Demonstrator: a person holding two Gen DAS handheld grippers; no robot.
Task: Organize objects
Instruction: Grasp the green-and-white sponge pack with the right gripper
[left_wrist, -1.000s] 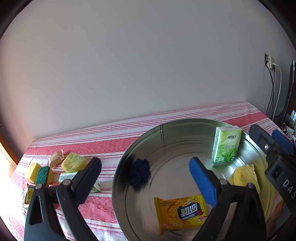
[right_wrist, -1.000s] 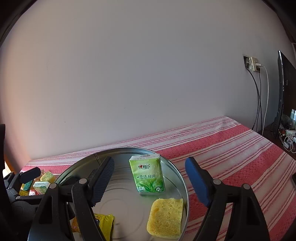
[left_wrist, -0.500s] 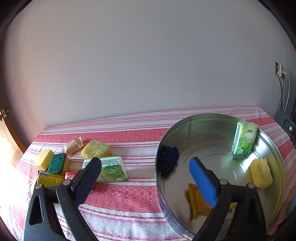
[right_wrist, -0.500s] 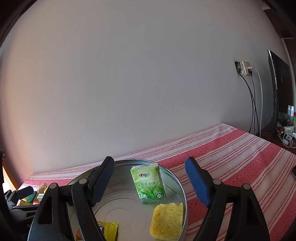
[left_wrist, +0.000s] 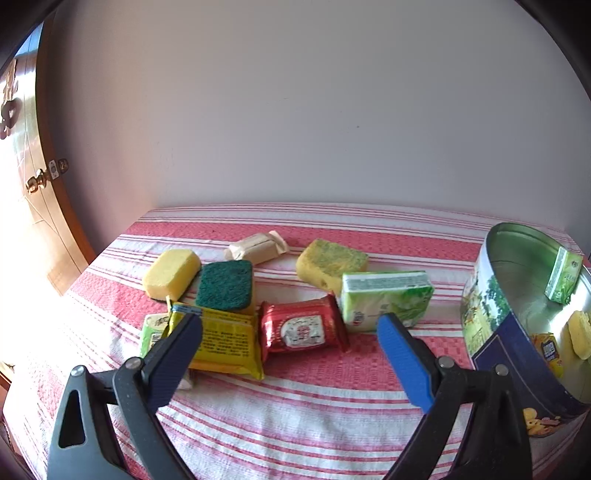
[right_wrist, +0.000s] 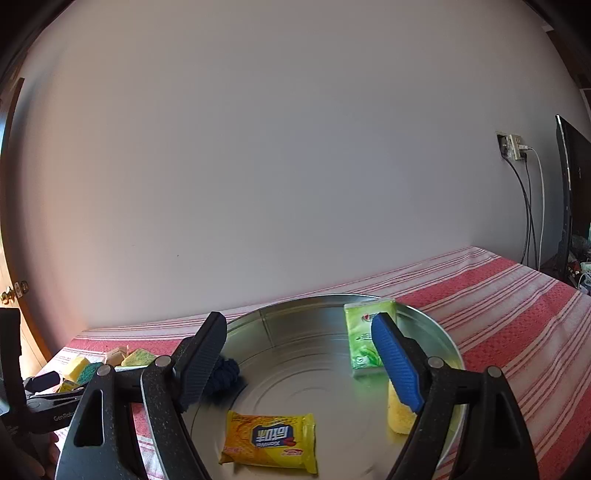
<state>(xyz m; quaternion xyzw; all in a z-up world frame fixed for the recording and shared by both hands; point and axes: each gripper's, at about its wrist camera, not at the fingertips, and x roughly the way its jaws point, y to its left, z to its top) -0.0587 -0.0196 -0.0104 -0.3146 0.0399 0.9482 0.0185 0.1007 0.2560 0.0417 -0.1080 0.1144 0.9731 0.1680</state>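
Two grippers are showing, both spread wide and grasping nothing. The left gripper (left_wrist: 290, 341) is hovering over the red-and-white striped tablecloth (left_wrist: 295, 417), its jaws apart above a cluster of loose items. Nearest its fingers a red snack packet (left_wrist: 303, 330) is lying flat, touching a yellow packet (left_wrist: 225, 341) on one side and a green tissue pack (left_wrist: 386, 299) on the other. A small green packet (left_wrist: 151, 332) is peeking out beside the yellow one. Farther back a green scouring pad (left_wrist: 225, 284) is leaning against a yellow sponge (left_wrist: 171, 273), with a beige wrapped bar (left_wrist: 256, 247) and a yellow-green sponge (left_wrist: 332, 262) near the wall. The round metal tin (left_wrist: 491, 332) is sitting at the right edge of this view.

The right gripper (right_wrist: 299, 360) is hanging released over that tin (right_wrist: 443, 336). Inside the tin a yellow snack packet (right_wrist: 271, 441) is lying flat, a dark blue bundle (right_wrist: 223, 374) is resting by the left wall, a green tissue box (right_wrist: 360, 339) is standing upright, and a yellow sponge piece (right_wrist: 397, 417) is sitting just beside it.
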